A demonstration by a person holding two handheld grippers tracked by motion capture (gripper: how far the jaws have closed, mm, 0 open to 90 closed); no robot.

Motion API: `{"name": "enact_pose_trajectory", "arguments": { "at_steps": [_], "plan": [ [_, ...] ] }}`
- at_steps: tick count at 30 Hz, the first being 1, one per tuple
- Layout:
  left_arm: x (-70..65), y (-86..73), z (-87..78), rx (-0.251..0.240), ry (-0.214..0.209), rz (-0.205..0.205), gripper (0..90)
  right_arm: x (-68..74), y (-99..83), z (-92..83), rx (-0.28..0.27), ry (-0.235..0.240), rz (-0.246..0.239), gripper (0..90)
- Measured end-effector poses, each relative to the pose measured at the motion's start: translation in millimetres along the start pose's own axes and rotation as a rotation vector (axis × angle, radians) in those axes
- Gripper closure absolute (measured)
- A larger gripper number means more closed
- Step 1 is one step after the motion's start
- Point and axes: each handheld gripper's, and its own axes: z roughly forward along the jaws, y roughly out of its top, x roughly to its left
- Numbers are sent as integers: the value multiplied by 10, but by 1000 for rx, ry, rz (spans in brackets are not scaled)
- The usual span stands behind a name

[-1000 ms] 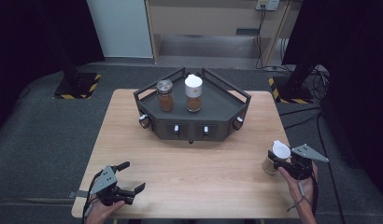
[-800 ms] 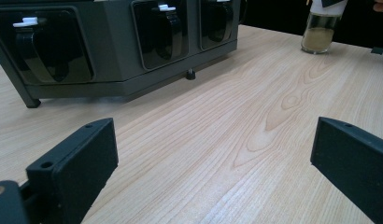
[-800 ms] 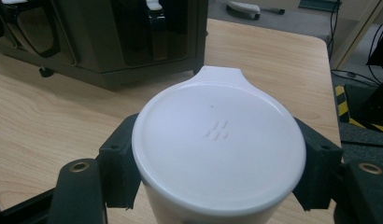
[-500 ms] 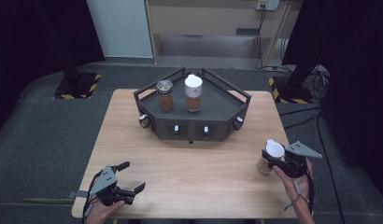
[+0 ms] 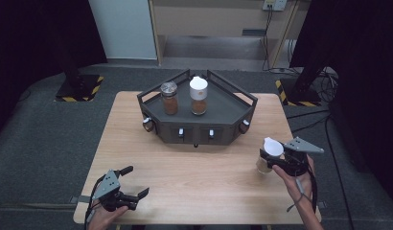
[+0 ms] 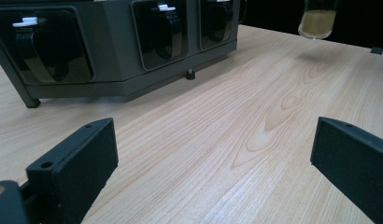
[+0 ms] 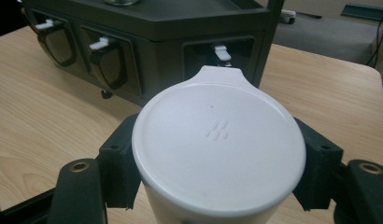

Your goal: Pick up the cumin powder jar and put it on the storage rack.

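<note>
Wood table under dark curtains, grey rack at 12 o'clock w/ two spice jars on top. R gripper at 4 o'clock clamps a white-lidded jar, lifted off the wood. L gripper at 7 o'clock, jaws wide apart, nothing between.

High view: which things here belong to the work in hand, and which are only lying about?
In use:
- white-lidded spice jar, clamped in the right gripper and clear of the table
- dark rack, which the jar faces

Lying about:
- left gripper, open over bare wood
- metal-lidded jar and second white-lidded jar, standing on the rack
</note>
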Motion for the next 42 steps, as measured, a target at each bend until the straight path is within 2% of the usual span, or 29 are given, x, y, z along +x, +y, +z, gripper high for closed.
{"name": "enact_pose_trajectory", "arguments": {
  "at_steps": [23,34,37,42],
  "plan": [
    [1,-3,5,-1,-2,-3,0,189,857,0,10,66,-38,310],
    [1,0,7,0,-6,-1,0,282,1214,81,13,95,-45,310],
    [1,0,9,1,-7,-1,0,293,1297,123,15,100,-35,309],
    [0,1,11,1,-10,0,0,323,1428,199,17,96,-36,310]
  ]
}}
